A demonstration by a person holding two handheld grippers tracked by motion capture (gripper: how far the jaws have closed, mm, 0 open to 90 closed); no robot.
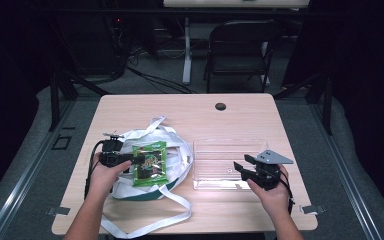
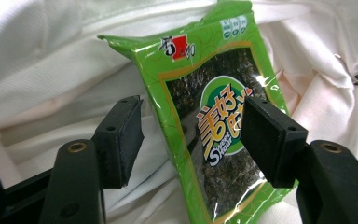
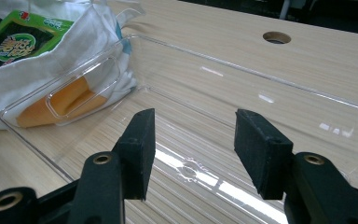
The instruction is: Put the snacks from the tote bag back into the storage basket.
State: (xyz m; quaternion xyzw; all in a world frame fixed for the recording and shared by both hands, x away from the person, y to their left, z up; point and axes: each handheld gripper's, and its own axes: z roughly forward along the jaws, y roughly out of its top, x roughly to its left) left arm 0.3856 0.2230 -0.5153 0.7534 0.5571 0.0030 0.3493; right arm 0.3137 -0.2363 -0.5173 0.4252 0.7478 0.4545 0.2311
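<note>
A green seaweed snack packet (image 1: 150, 163) lies on a white cloth bag (image 1: 175, 145) at the table's left. My left gripper (image 1: 130, 161) reaches the packet from the left. In the left gripper view the packet (image 2: 205, 93) stands between the two black jaws, which are apart and not pressing it; the left gripper (image 2: 191, 135) is open. A clear plastic tray (image 1: 228, 150) sits at the table's right. My right gripper (image 1: 240, 167) hovers at the tray's near right corner, open, with nothing between its fingers. The right gripper view shows the tray (image 3: 307, 88), the bag (image 3: 74, 56) and the packet (image 3: 23, 39).
The bag's long white straps (image 1: 155, 220) trail toward the table's front edge. A round cable hole (image 1: 220, 106) sits near the far edge. A dark folding chair (image 1: 240, 47) stands behind the table. An orange patch (image 3: 65, 102) shows through the tray wall.
</note>
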